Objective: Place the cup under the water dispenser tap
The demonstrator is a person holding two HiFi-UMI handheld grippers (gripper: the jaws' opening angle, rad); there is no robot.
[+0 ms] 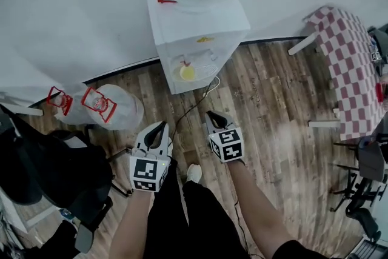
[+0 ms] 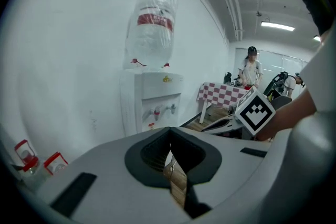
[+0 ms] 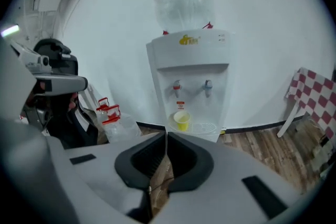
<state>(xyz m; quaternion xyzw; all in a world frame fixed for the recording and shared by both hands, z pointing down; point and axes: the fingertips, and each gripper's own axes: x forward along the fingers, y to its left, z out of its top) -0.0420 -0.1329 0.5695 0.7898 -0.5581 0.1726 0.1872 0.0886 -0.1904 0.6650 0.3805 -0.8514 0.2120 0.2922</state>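
Item: yellow cup (image 3: pixel 181 120).
Location: on water dispenser (image 3: pixel 189 68) drip tray, below red tap (image 3: pixel 177 85).
Handling: likely light, thin-walled, crushable, tips easily; take mid-wall, gently.
Left gripper (image 1: pixel 162 124), right gripper (image 1: pixel 209 113): jaws closed tip to tip, empty, well short of dispenser.

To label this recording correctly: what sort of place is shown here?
Probably an indoor workroom or office corner: a water dispenser against a white wall, spare water bottles on the wooden floor, and a table with a checked cloth nearby.
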